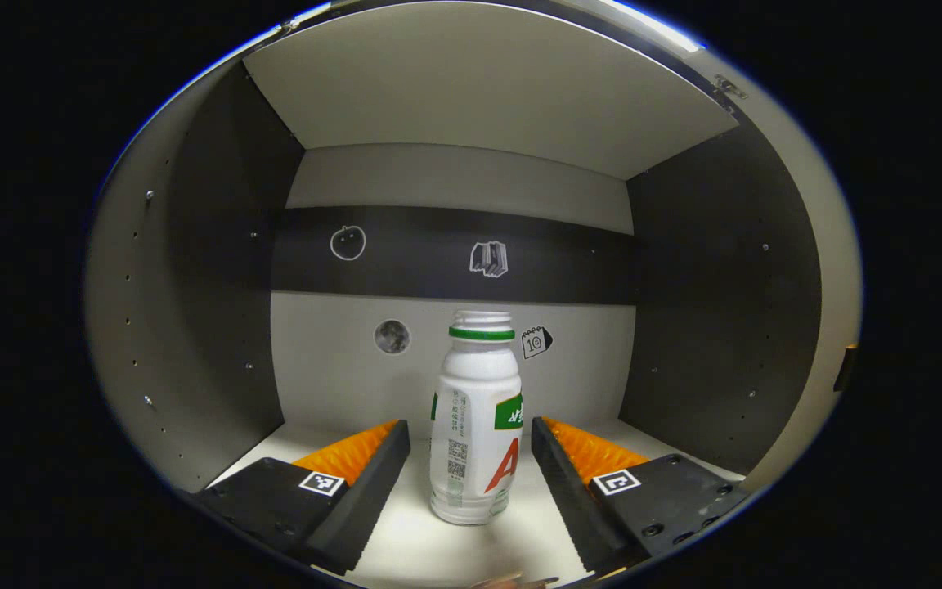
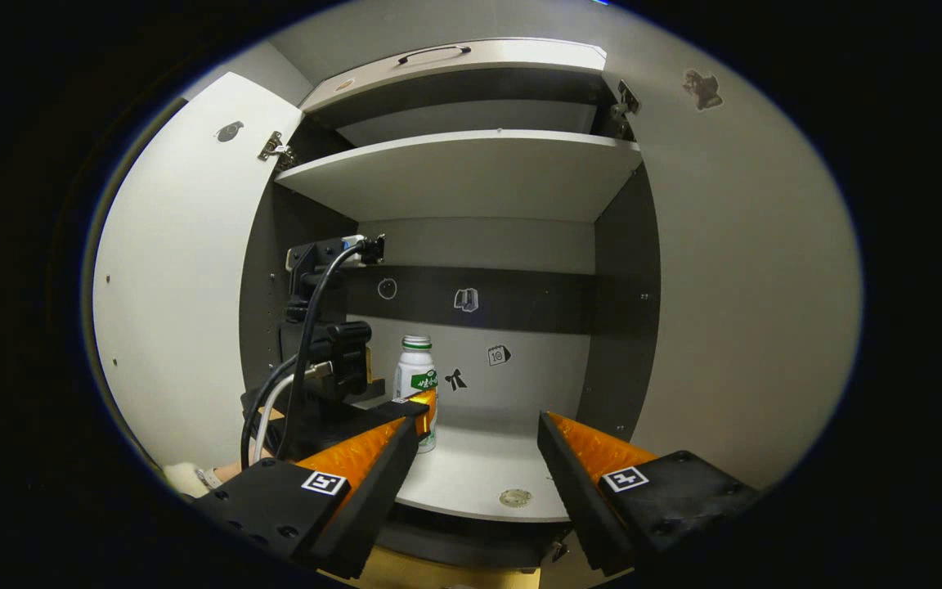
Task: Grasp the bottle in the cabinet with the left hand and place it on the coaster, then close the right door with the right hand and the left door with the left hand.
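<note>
Your left gripper (image 1: 471, 438) is spread open around the upright bottle (image 1: 476, 425) mid-shelf (image 1: 405, 548), not touching; your right gripper (image 2: 477, 432) waits open at the cabinet's front edge.

A calendar sticker (image 1: 536, 342) on the cabinet's back wall (image 1: 332, 384) reads "10"

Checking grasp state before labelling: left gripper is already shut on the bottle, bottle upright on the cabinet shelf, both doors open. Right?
Not quite. In the left gripper view the left gripper is open: its fingers flank the upright bottle with gaps on both sides. The rest holds: the bottle stands on the cabinet shelf and both doors are open.
</note>
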The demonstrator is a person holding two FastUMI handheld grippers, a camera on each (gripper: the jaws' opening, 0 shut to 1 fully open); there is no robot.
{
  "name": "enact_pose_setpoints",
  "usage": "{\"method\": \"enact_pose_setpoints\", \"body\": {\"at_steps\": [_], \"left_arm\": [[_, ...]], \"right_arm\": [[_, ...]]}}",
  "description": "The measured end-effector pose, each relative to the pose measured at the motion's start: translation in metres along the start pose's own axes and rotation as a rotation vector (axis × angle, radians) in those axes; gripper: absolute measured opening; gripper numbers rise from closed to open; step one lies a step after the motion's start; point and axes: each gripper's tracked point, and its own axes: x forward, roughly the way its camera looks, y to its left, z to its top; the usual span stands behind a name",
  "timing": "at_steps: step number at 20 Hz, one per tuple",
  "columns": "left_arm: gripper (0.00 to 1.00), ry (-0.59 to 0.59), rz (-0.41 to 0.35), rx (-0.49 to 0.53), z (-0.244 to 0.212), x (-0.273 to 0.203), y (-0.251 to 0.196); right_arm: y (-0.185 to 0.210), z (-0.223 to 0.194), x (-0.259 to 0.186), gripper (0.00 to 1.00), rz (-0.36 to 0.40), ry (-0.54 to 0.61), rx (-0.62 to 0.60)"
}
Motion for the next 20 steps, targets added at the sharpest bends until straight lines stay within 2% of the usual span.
{"method": "enact_pose_setpoints", "body": {"at_steps": [11,13,16,20], "left_arm": [[0.94,-0.027,0.019,0.060,-0.006,0.032,0.002],[0.74,-0.025,0.029,0.046,-0.005,0.029,-0.001],[0.72,-0.030,0.017,0.010,0.002,0.022,0.000],[0.72,-0.045,0.022,0.012,0.024,-0.017,0.001]], "right_arm": [[-0.010,-0.027,0.026,0.97,-0.017,0.061,0.005],[-0.013,-0.030,0.026,0.98,-0.020,0.069,0.003],[-0.007,-0.016,0.018,0.98,-0.015,0.030,-0.018],[0.009,0.000,-0.001,0.98,0.021,0.004,-0.012]]}}
